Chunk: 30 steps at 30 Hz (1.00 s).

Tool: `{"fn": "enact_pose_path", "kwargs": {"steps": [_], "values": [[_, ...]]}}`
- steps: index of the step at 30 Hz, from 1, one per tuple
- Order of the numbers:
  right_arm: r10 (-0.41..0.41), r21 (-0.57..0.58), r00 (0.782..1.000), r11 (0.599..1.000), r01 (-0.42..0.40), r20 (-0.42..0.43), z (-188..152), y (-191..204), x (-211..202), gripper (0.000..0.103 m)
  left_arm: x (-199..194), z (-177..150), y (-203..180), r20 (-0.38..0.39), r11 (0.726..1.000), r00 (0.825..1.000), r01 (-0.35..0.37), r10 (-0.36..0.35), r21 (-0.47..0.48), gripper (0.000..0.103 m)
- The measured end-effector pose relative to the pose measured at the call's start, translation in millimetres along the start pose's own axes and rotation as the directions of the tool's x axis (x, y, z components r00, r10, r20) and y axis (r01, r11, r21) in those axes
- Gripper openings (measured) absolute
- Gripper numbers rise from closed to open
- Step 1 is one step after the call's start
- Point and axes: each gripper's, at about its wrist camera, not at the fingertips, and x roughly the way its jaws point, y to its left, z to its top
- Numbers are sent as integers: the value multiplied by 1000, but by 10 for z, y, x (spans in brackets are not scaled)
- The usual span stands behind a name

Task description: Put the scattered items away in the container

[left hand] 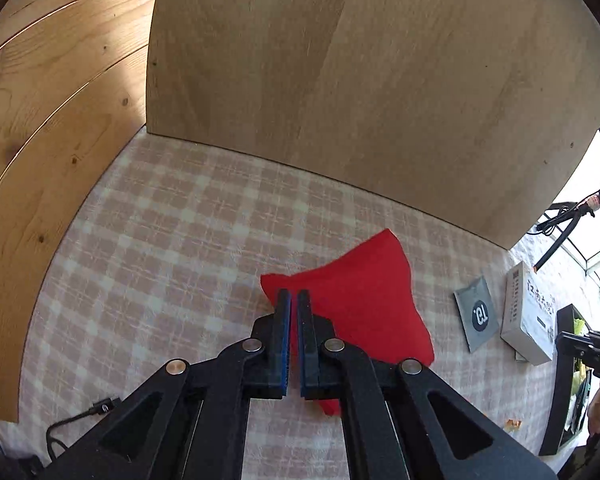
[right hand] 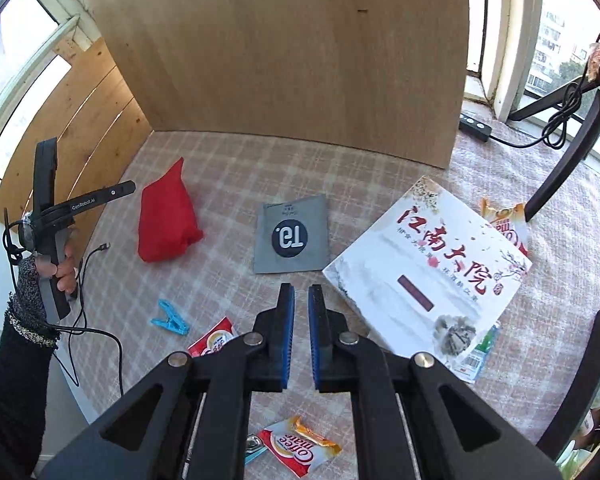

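Note:
A red cloth pouch [left hand: 364, 296] lies on the checked tablecloth; it also shows in the right wrist view [right hand: 166, 220]. My left gripper [left hand: 294, 300] hovers over its near left corner, jaws nearly shut with a thin gap and nothing between them. My right gripper [right hand: 301, 292] is nearly shut and empty, just short of a grey sachet [right hand: 292, 234]. A white printed box [right hand: 428, 272] lies to its right. A blue clothes peg [right hand: 172, 318], a red-white sachet [right hand: 214, 340] and a Coffee-mate sachet [right hand: 300, 446] lie near me. The black container [left hand: 560, 380] stands at the far right.
A wooden board [right hand: 280, 48] stands upright at the back, with plank boards [left hand: 40, 140] at the left. An orange snack packet [right hand: 506, 220] sticks out behind the box. A lamp stand [right hand: 572, 148] and cables lie at the right, a black cable [right hand: 96, 252] at the left.

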Motion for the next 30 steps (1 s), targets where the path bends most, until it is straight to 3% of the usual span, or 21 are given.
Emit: {"fn": "enact_pose_path", "kwargs": {"steps": [4,7,11,15,20,22,23,26,30], "values": [[-58,99,998,993,57,7,128,-482,-93,13,266,340,42,-24,999,999,44,-45,-13,1],[-110,145,994,983,111,-14,273,-824,-28,19,494,463,-60,-79,998,996,51,-48,46,1],[-120,207,992,970,125,-37,484,-1127,154,20,734,403,-174,-174,990,980,116,-101,79,1],[-130,202,990,970,139,-57,689,-1200,390,20,777,192,-286,-222,979,965,169,-141,115,1],[-129,111,985,984,141,-111,928,-1003,714,22,724,-53,-399,-251,970,953,206,-169,130,1],[-157,45,978,985,164,-136,1000,-859,836,34,696,-136,-442,-264,965,944,234,-196,120,1],[-168,21,974,985,173,-153,1018,-804,894,35,680,-179,-473,-270,962,941,245,-205,122,1],[-116,-43,971,993,109,-210,967,-648,961,35,607,-277,-605,-273,957,942,245,-196,156,1],[-96,-272,968,962,30,-233,629,-325,765,35,506,-376,-720,-274,950,942,251,-196,183,1]]}}
